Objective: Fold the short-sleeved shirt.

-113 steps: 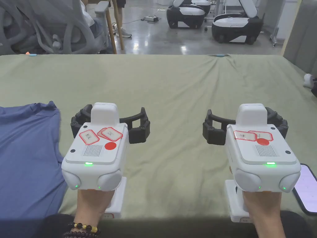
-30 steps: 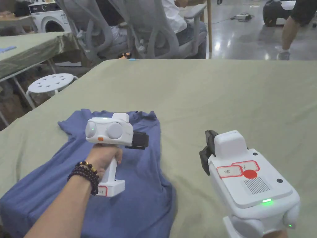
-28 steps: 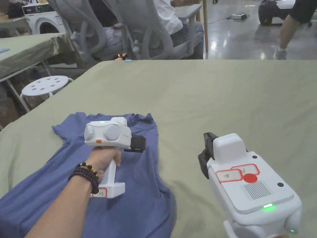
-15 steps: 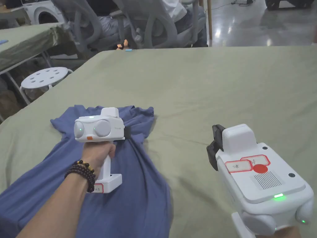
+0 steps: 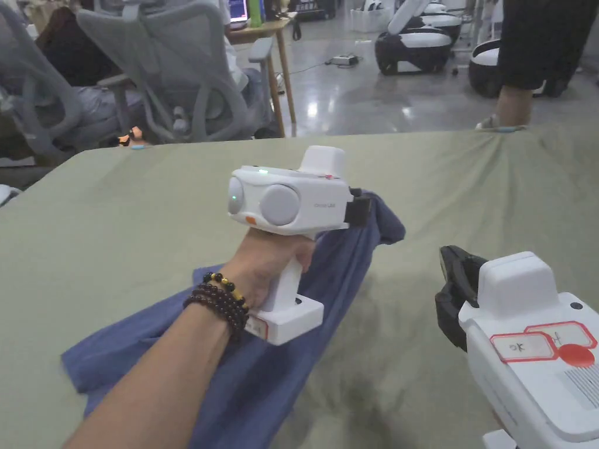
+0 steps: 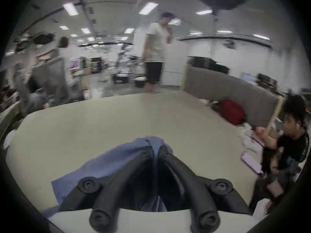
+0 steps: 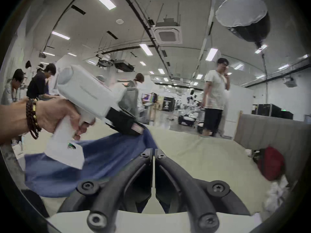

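Gripping a bunched edge of the blue short-sleeved shirt (image 5: 327, 275), the left hand-held gripper (image 5: 364, 209) sits near the centre of the head view, raised above the green-covered desk (image 5: 146, 210). In the left gripper view its two black jaws are drawn nearly together with a fold of the shirt (image 6: 117, 159) pinched between their tips, the cloth bulging just past them at the lower middle of the frame. From that pinched point the shirt hangs down and trails toward the lower left of the head view, where the rest of it lies crumpled on the desk. The left hand (image 5: 269, 263) wraps the white handle, with dark beaded bracelets (image 5: 219, 301) on the wrist.

The right hand-held gripper (image 5: 453, 292) is at the lower right of the head view, low over the desk and apart from the shirt. In the right gripper view its jaws meet at the tips with only a thin slit between them and nothing held; the left hand-held gripper (image 7: 134, 127) shows at the left centre of that frame, with the shirt (image 7: 104, 156) draping below it.

Grey office chairs (image 5: 175, 76) stand beyond the far desk edge at the upper left of the head view. A standing person (image 7: 216, 98) in a light top is at the right of the right gripper view.
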A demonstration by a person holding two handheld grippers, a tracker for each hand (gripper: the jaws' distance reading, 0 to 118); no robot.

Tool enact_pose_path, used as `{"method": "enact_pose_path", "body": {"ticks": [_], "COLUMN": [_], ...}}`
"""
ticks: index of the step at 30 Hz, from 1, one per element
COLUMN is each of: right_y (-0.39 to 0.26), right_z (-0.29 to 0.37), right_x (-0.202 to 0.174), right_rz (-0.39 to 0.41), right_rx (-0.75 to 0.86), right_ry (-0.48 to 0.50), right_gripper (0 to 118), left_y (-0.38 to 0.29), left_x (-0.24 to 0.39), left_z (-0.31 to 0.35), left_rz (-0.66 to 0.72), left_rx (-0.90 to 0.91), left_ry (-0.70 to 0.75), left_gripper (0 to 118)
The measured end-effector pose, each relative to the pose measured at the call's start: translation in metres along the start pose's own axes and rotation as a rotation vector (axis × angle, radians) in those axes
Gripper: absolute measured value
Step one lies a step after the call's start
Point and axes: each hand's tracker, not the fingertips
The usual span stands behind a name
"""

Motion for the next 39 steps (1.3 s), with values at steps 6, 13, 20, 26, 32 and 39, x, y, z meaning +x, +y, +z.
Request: {"method": "enact_pose_path", "body": {"ticks": [6, 13, 20, 26, 32, 39], "right_y": [-0.016, -0.043, -0.048, -0.039, -0.038, -0.032], "right_z": [0.044, 0.051, 0.038, 0.026, 0.007, -0.001], "right_x": [0.08, 0.13, 0.132, 0.111, 0.082, 0.06], "right_rz": [0.007, -0.017, -0.035, -0.019, 0.001, -0.012], "right_rx": [-0.06, -0.124, -0.14, -0.147, -0.129, -0.124], "right_ry": [-0.201, -0.321, -0.313, -0.297, -0.212, -0.156], "right_gripper": [3, 3, 3, 3, 3, 3], "left_y": [-0.002, -0.056, -0.035, -0.035, -0.09, -0.111], "left_x": [0.127, 0.179, 0.139, 0.064, -0.004, -0.041], "left_z": [-0.141, -0.219, -0.151, -0.041, 0.075, 0.118], "left_rz": [-0.035, -0.087, -0.024, 0.043, 0.124, 0.207], "left_rx": [-0.116, -0.297, -0.079, 0.06, 0.122, 0.083], "left_ry": [-0.249, -0.205, -0.103, 0.134, 0.408, 0.497], "left_gripper": [4, 8, 109, 111, 45, 0]}}
